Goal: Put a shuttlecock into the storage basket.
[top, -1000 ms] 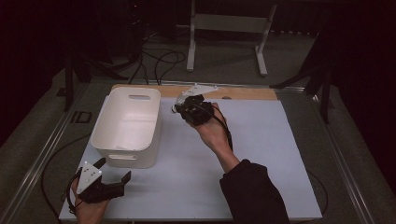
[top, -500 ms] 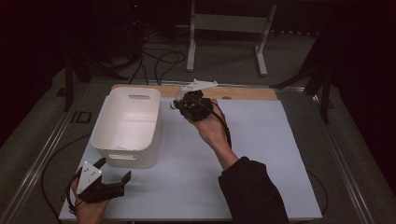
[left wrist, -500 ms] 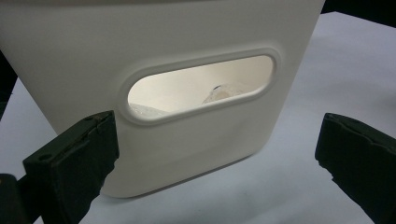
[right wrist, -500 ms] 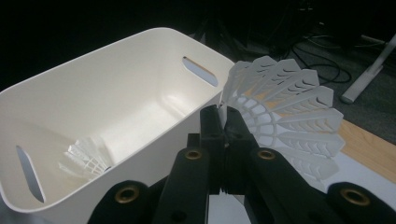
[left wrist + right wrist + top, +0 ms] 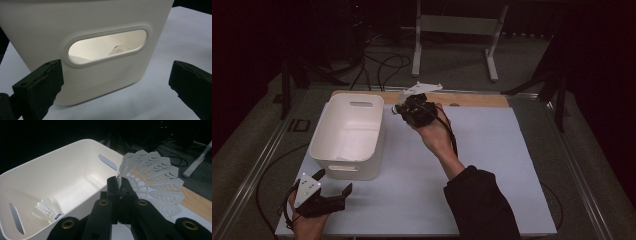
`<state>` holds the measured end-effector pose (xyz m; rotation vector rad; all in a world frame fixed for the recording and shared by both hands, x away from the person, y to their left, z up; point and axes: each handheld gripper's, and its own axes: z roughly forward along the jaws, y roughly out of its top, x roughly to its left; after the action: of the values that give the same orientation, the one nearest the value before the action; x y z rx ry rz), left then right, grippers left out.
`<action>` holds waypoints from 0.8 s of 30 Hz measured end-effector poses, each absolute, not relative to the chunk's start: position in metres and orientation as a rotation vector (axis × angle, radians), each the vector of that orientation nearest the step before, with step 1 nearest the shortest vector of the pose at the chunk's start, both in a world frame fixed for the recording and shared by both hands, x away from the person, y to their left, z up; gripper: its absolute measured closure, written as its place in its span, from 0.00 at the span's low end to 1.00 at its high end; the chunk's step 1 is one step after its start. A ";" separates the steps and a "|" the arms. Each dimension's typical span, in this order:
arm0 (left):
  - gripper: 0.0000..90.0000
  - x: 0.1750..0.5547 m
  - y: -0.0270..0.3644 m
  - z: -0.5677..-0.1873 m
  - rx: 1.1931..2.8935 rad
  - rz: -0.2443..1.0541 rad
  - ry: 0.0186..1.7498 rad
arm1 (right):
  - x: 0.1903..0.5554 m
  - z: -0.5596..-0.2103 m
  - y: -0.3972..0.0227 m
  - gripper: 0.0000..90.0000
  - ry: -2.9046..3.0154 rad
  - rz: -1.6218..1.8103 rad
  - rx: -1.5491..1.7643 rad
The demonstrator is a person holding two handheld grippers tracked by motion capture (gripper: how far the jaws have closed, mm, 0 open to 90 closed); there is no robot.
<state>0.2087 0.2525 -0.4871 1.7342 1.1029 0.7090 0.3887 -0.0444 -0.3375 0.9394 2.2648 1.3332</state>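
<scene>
Right gripper [image 5: 120, 192] has its jaws pressed together, pinching a white plastic shuttlecock [image 5: 150, 180] by the edge of its skirt; the skirt fans out up and to the right past the jaw tips in the right gripper view, cork end not visible. In the high view the right gripper [image 5: 404, 107] sits just beside the far right corner of the white plastic bin [image 5: 319, 150], raised off the light mat [image 5: 492, 165], with the shuttlecock [image 5: 422, 89] sticking out on the far side. Key relation: the bin opening lies to the left of the held shuttlecock, close, so the drop looks to need a short carry leftward over the rim [image 5: 82, 143] before the jaws part; judged not yet over the opening. Right hand is by far the nearer; left gripper [image 5: 329, 192] rests at the near left edge of the mat, jaws spread wide and holding nothing, aimed at the bin's near end wall. Right gripper view shows a second shuttlecock [image 5: 47, 211] already lying on its side on the bin floor, which the high view barely resolves. Left gripper view looks through the handle slot [image 5: 107, 47] in the bin wall, a blurred bit of something white inside, too vague to name.
</scene>
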 end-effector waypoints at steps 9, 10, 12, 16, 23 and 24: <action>0.00 0.209 0.253 -0.487 1.733 0.709 1.103 | 0.391 -0.336 -0.041 0.99 2.260 1.333 0.934; 0.00 0.209 0.253 -0.487 1.733 0.708 1.103 | 0.391 -0.336 -0.040 0.99 2.259 1.332 0.934; 0.00 0.209 0.253 -0.487 1.734 0.709 1.103 | 0.391 -0.336 -0.039 0.99 2.260 1.336 0.935; 0.00 0.209 0.253 -0.487 1.734 0.710 1.103 | 0.392 -0.334 -0.037 0.99 2.256 1.343 0.925; 0.00 0.209 0.253 -0.487 1.736 0.709 1.102 | 0.391 -0.332 -0.032 0.99 2.258 1.357 0.918; 0.00 0.209 0.253 -0.487 1.739 0.710 1.102 | 0.391 -0.332 -0.031 0.99 2.259 1.357 0.916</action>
<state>0.2089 0.2525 -0.4872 1.7391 1.1019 0.7099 0.3911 -0.0307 -0.3323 0.9159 2.2587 1.3569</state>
